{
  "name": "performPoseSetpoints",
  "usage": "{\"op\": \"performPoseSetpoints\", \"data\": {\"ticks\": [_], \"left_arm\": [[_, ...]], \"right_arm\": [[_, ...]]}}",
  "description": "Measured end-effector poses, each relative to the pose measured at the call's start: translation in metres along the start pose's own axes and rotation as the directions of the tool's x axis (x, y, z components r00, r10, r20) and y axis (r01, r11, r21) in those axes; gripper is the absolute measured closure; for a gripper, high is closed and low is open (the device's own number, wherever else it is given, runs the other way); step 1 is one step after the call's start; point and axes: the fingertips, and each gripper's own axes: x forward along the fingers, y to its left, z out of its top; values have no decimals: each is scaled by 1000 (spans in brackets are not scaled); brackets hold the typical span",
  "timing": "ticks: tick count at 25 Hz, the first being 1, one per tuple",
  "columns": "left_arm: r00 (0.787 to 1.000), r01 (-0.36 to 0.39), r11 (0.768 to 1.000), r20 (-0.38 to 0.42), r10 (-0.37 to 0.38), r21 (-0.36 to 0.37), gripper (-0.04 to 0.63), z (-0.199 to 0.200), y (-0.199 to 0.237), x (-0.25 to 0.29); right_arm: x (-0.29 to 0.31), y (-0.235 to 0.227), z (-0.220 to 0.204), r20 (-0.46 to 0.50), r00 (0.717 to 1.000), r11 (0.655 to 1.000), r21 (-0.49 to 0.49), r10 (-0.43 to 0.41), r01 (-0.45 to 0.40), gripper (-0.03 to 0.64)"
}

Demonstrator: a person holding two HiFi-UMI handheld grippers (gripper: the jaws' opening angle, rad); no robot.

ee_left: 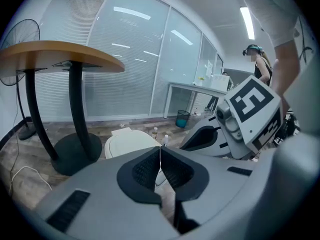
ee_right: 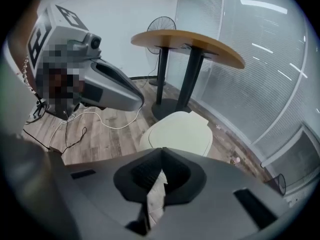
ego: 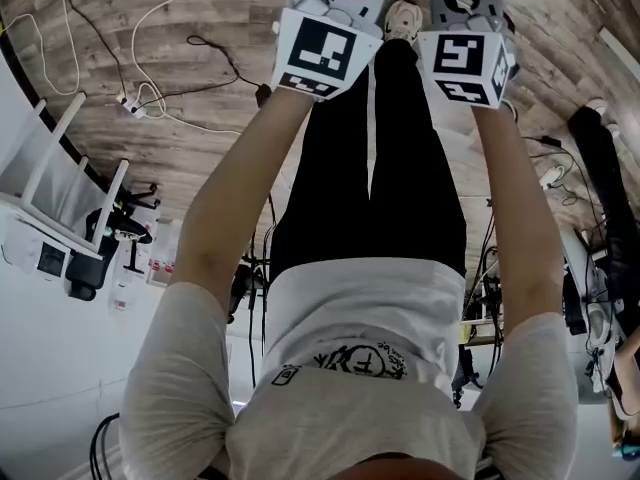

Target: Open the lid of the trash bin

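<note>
- Left gripper view shows your left gripper (ee_left: 160,150) held in the air, its jaws pressed together with nothing between them.
- Just past those jaws, low on the wooden floor (ee_left: 30,159), stands the trash bin (ee_left: 112,151). Its cream lid (ee_left: 132,141) lies flat and shut.
- The bin sits just right of the dark foot of a round table (ee_left: 55,56), whose wooden top spreads out at the upper left. A standing fan (ee_left: 20,34) is at the far left edge.
- Two small bottles (ee_left: 155,132) stand just behind the bin. A small teal basket (ee_left: 183,118) sits farther back by the glass wall.
- Right gripper view shows your right gripper (ee_right: 161,154) with its jaws also closed on each other and empty.
- From that side the lid lies beyond the jaws and apart from them, closed. The table's foot is just behind it, and your left gripper hangs at the upper left.
- Head view shows both your arms stretched forward with the two grippers side by side and near each other at the far edge. The left marker cube (ego: 325,53) and the right marker cube (ego: 465,65) face up at you over the floor.
</note>
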Motion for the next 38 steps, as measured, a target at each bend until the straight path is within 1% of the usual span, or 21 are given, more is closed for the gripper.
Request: {"op": "performPoseSetpoints", "data": {"ticks": [2, 6, 12, 16, 19, 24, 27, 30, 32, 34, 38], "left_arm": [[1000, 1, 1000, -17, -1, 15, 575, -10, 3, 10], [998, 15, 999, -59, -12, 48, 577, -29, 9, 28], [990, 47, 994, -139, -33, 100, 576, -57, 6, 49], [979, 79, 992, -194, -59, 99, 577, -79, 3, 60], [975, 94, 990, -212, -71, 101, 576, -86, 2, 62], [972, 96, 990, -225, -71, 102, 577, -91, 0, 62], [969, 101, 989, -235, -75, 104, 577, -93, -1, 62], [967, 103, 988, -246, -72, 113, 577, -92, 1, 57], [968, 100, 989, -242, -71, 111, 577, -87, 1, 53], [970, 98, 990, -231, -72, 105, 577, -79, -1, 48], [977, 82, 990, -204, -57, 117, 577, -58, 3, 35]], "right_arm": [[14, 0, -11, -20, 1000, 1000, -8, -2, 1, 609], [37, 1, -23, -38, 999, 999, -53, -2, 0, 609], [61, 11, -40, -80, 996, 994, -105, 25, -33, 611], [77, 17, -51, -135, 990, 989, -140, 35, -54, 611], [87, 19, -56, -168, 985, 985, -161, 37, -65, 612], [92, 23, -60, -193, 980, 974, -207, 46, -86, 614], [95, 26, -64, -221, 973, 970, -217, 60, -110, 617], [96, 25, -61, -232, 971, 975, -196, 58, -105, 624], [93, 21, -57, -219, 974, 981, -170, 54, -92, 611], [85, 19, -51, -204, 977, 985, -148, 61, -92, 609], [67, 17, -33, -162, 984, 989, -120, 68, -88, 609]]}}
